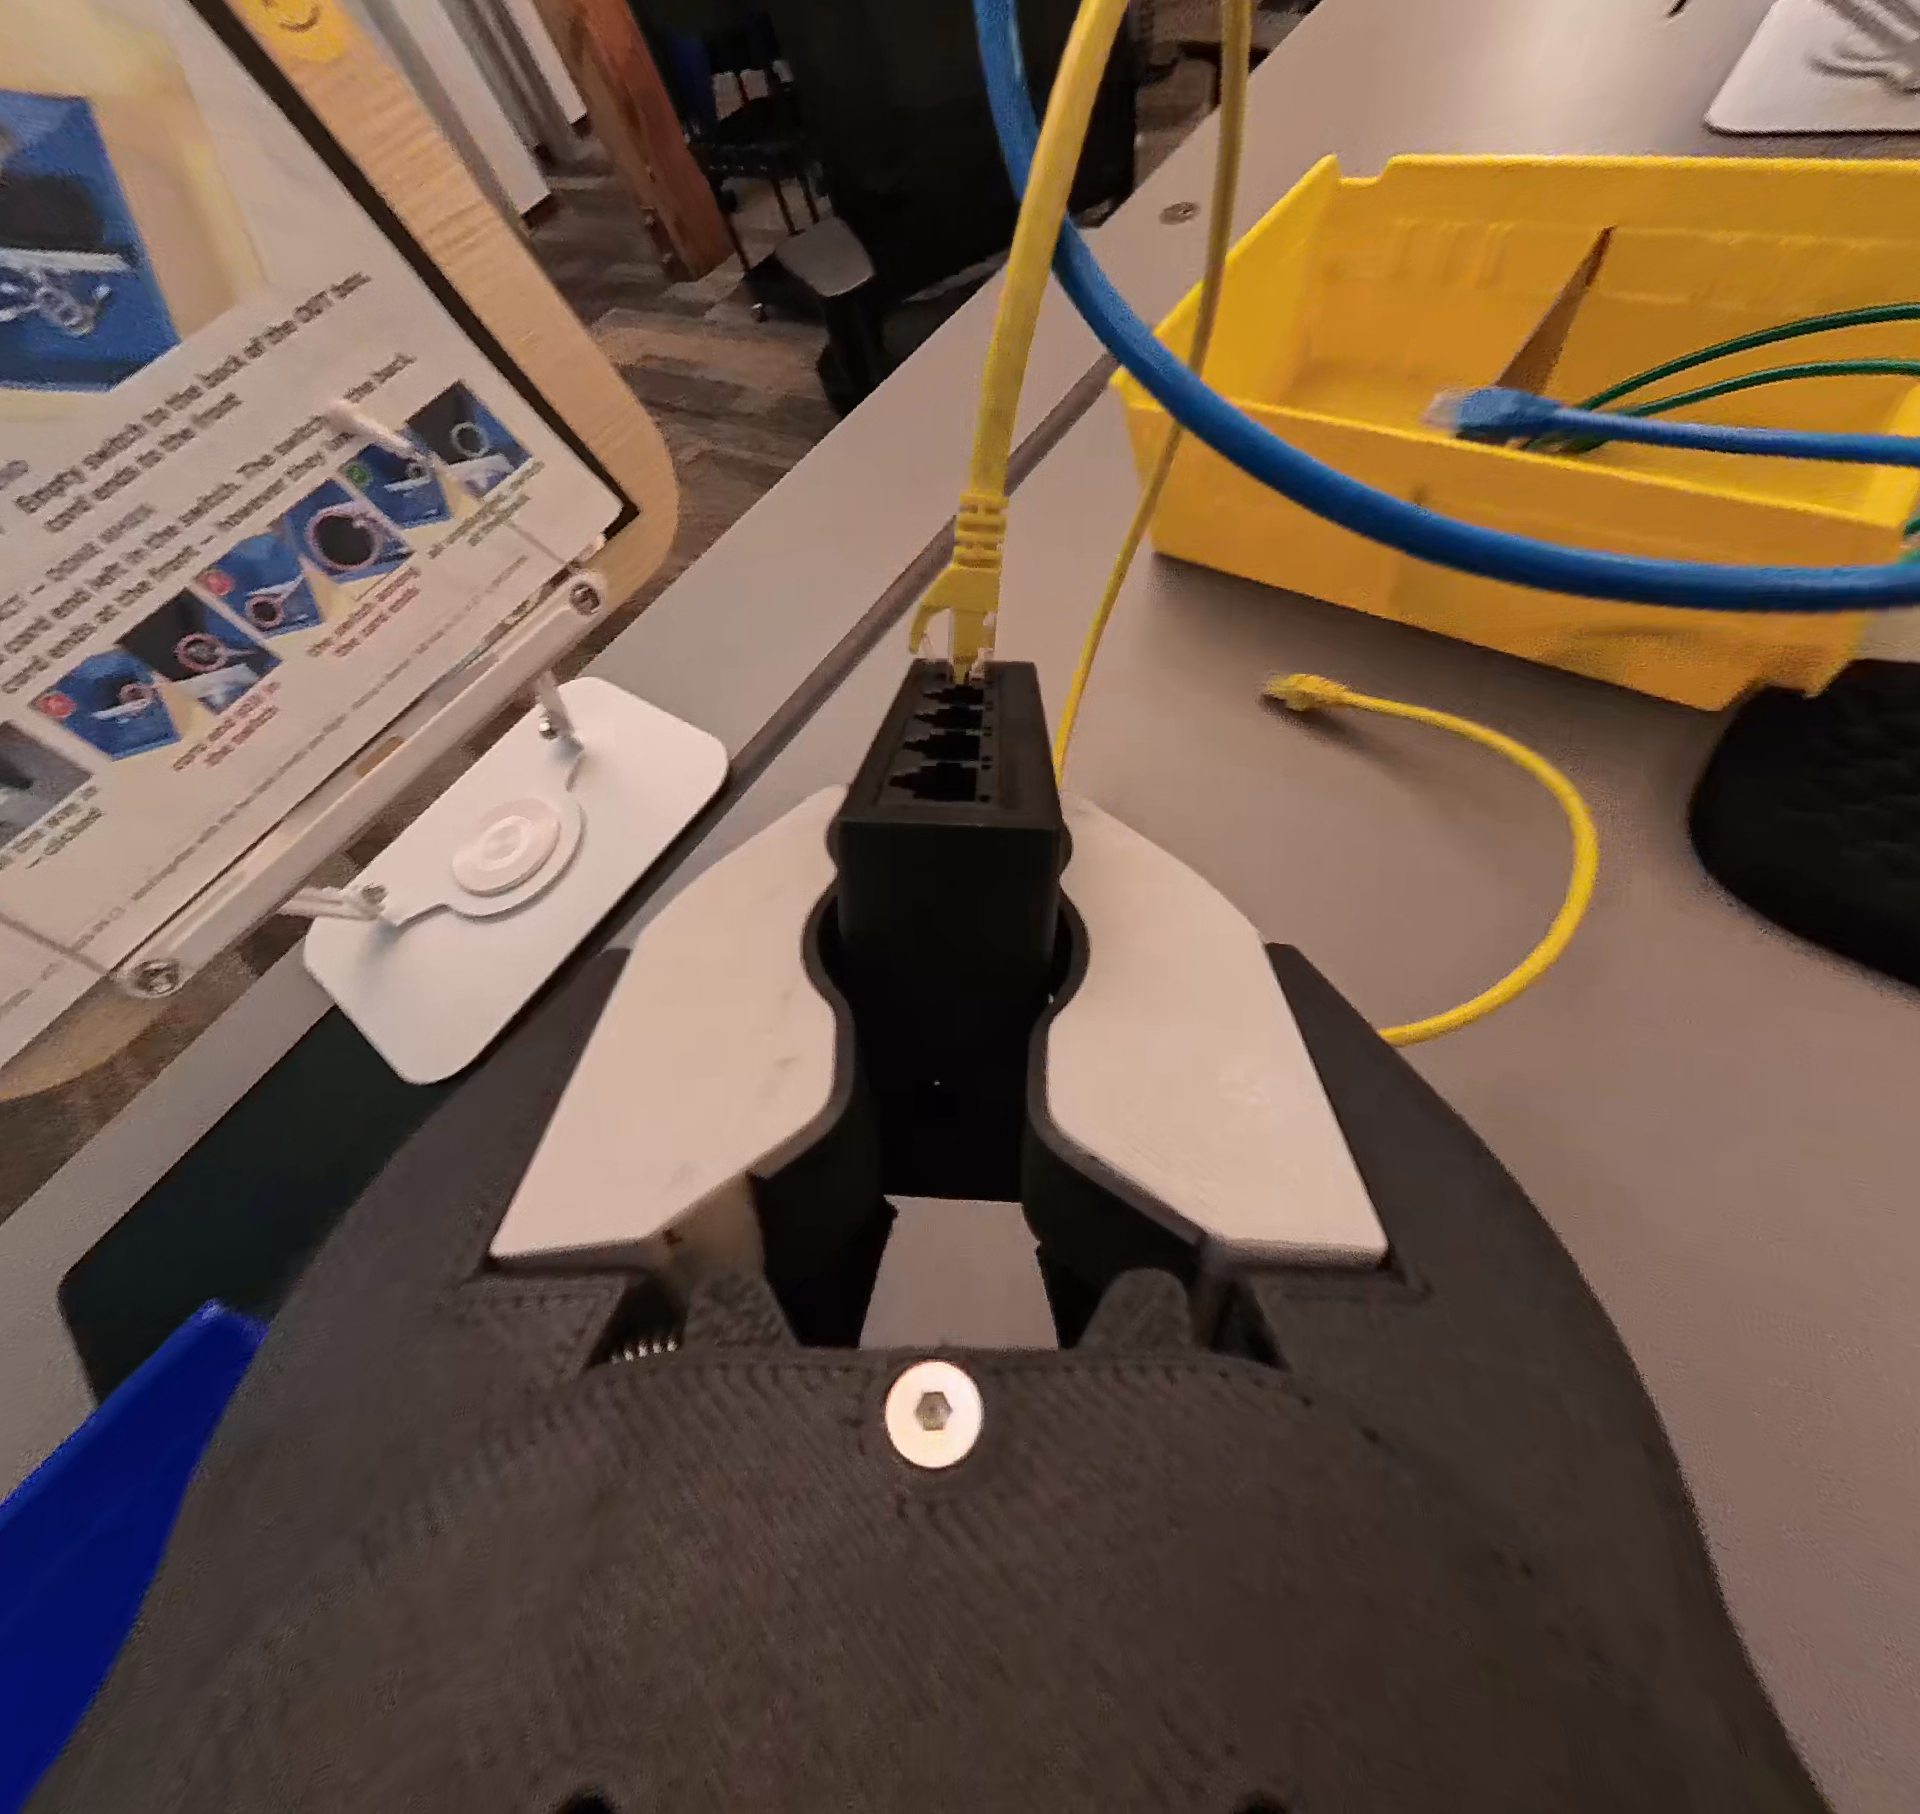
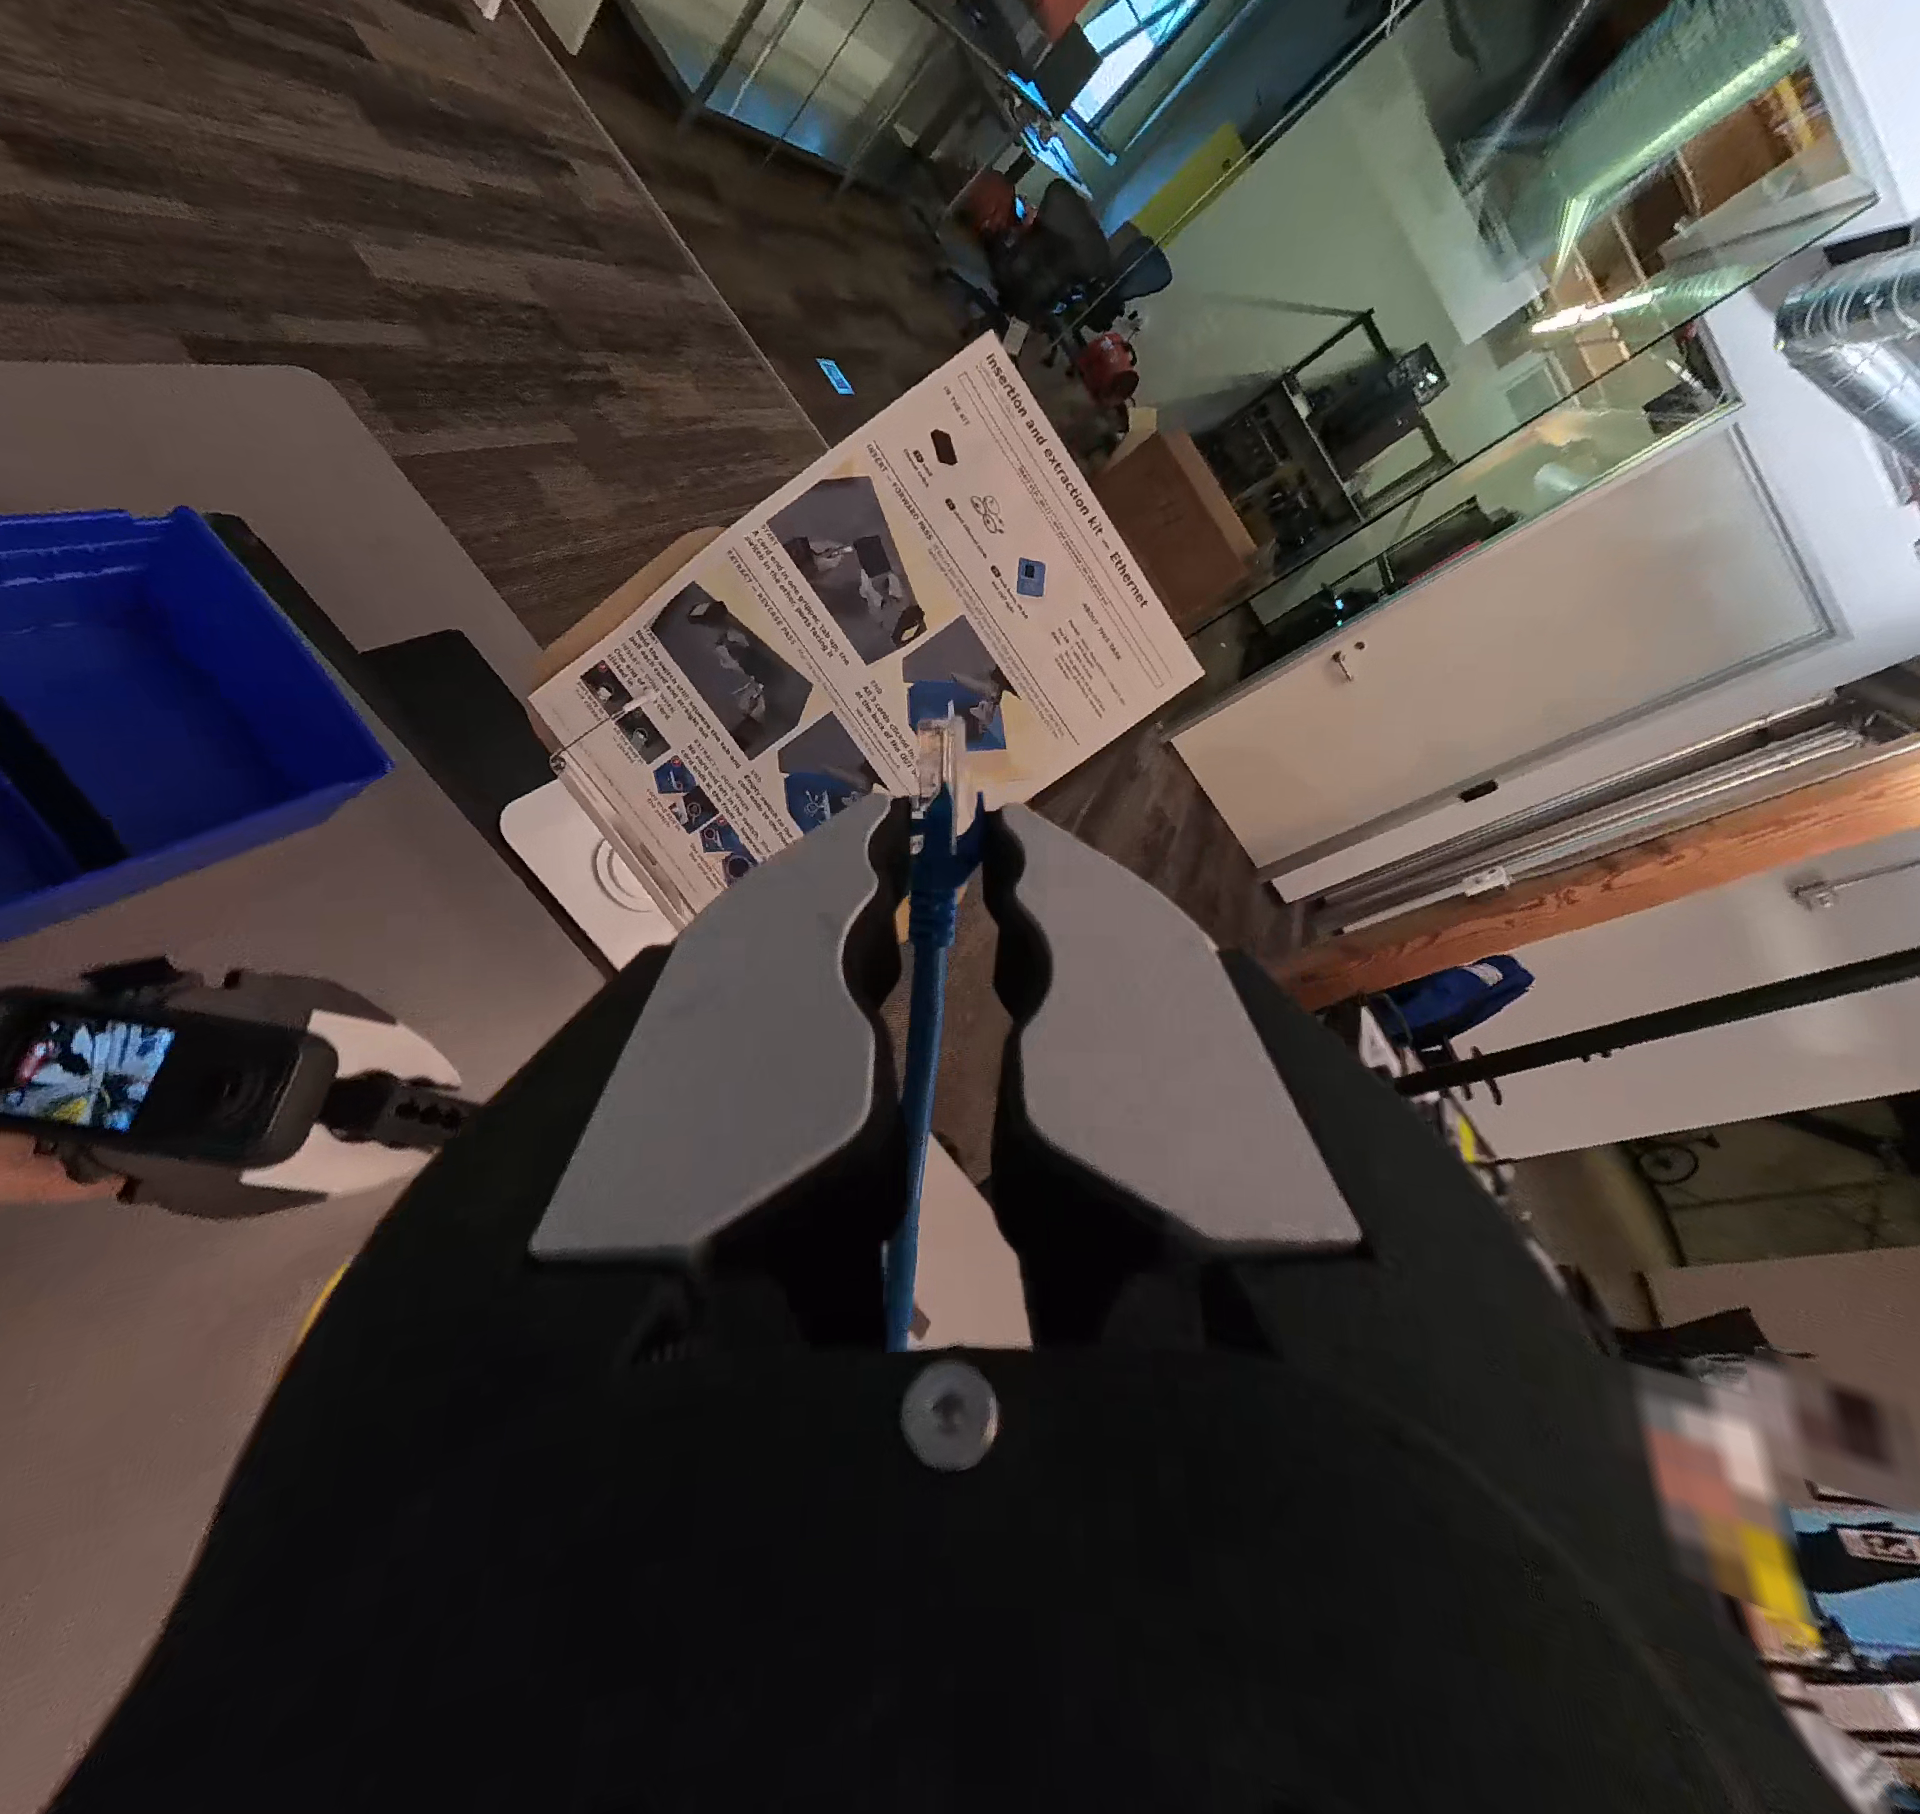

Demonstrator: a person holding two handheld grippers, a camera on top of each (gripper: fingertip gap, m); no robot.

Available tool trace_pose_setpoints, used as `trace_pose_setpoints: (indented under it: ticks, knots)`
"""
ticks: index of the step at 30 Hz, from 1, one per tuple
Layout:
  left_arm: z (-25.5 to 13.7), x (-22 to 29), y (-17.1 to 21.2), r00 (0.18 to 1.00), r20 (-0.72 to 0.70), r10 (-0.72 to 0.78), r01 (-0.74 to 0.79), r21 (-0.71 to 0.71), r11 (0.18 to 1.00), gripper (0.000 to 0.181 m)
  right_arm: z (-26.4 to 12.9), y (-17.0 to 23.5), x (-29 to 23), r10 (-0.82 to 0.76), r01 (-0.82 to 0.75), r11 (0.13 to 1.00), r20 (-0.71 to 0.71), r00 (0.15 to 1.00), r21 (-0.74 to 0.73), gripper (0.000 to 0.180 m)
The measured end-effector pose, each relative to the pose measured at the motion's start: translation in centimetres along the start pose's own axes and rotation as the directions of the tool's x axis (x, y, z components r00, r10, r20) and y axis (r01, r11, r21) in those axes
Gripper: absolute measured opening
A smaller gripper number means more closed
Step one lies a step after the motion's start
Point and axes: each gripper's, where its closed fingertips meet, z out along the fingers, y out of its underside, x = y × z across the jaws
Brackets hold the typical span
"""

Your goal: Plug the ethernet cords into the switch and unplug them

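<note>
My left gripper (image 1: 951, 860) is shut on a black ethernet switch (image 1: 961, 777), held above the grey table with its row of ports facing up. A yellow cord (image 1: 1013, 310) is plugged into the farthest port; its other plug (image 1: 1304, 694) lies loose on the table. A blue cord (image 1: 1247, 445) loops across behind it, with one plug (image 1: 1475, 410) over the yellow bin. My right gripper (image 2: 940, 808) is shut on the blue cord (image 2: 925, 995) just behind its clear plug (image 2: 935, 751), which sticks out past the fingertips, held in the air.
A yellow bin (image 1: 1558, 476) with thin green cords (image 1: 1766, 351) sits at right. A printed instruction sheet on a white stand (image 1: 312, 476) is at left, also in the right wrist view (image 2: 883, 611). A blue bin (image 2: 156, 694) sits on the table. The left gripper's camera (image 2: 166, 1078) shows at left. Some 40 cm of space lies between my two pairs of fingers.
</note>
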Motion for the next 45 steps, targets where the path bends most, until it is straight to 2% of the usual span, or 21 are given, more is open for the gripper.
trace_pose_setpoints:
  ticks: [5, 8, 12, 17, 22, 27, 30, 35, 39, 45]
  knots:
    - [-0.3, 1.0, -0.9, 0.999, 0.003, 0.033, -0.033, 0.027, 0.999, 0.029, 1.8, 0.0, 0.4, 0.155, -0.155, 0.988, 0.039, 0.987, -0.007, 0.014]
    - [-0.7, 1.0, -1.3, 0.999, 0.016, 0.039, -0.04, 0.043, 0.998, 0.029, 2.5, -1.1, -0.2, 0.282, -0.287, 0.958, 0.12, 0.952, 0.025, 0.014]
    - [-1.0, 0.3, -1.4, 0.999, 0.042, 0.035, -0.037, 0.051, 0.998, 0.029, 2.8, -2.8, -0.5, 0.354, -0.37, 0.927, 0.188, 0.916, 0.063, 0.014]
    - [-1.1, -0.5, -1.2, 0.999, 0.043, 0.014, -0.016, 0.056, 0.998, 0.029, 3.4, -2.7, 0.4, 0.327, -0.334, 0.941, 0.122, 0.937, 0.048, 0.014]
    - [-1.5, -1.1, -1.3, 0.998, 0.062, 0.026, -0.03, 0.055, 0.998, 0.029, 4.1, 1.0, 2.6, 0.273, -0.273, 0.962, 0.0, 0.962, -0.032, 0.014]
    - [-1.5, -2.8, -0.4, 0.995, 0.104, 0.005, -0.006, 0.017, 1.0, 0.029, 1.7, 3.9, 4.7, 0.285, -0.286, 0.957, -0.042, 0.958, -0.042, 0.014]
    - [-1.4, -3.8, 0.0, 0.993, 0.118, -0.025, 0.024, 0.017, 1.0, 0.029, -1.2, 3.5, 4.4, 0.313, -0.313, 0.95, 0.005, 0.95, -0.002, 0.014]
    - [-1.6, -4.2, -0.1, 0.991, 0.13, -0.027, 0.023, 0.033, 0.999, 0.029, -4.7, 0.7, 1.1, 0.251, -0.258, 0.964, 0.089, 0.964, 0.065, 0.014]
    - [-1.3, -3.3, -0.4, 0.992, 0.129, 0.009, -0.015, 0.043, 0.999, 0.029, -4.3, -1.5, -1.5, 0.233, -0.247, 0.966, 0.158, 0.96, 0.078, 0.014]
    - [-0.4, 1.6, -2.6, 0.998, 0.011, 0.058, -0.059, 0.185, 0.981, 0.029, -1.8, -4.4, -3.7, 0.307, -0.348, 0.931, 0.281, 0.909, 0.111, 0.014]
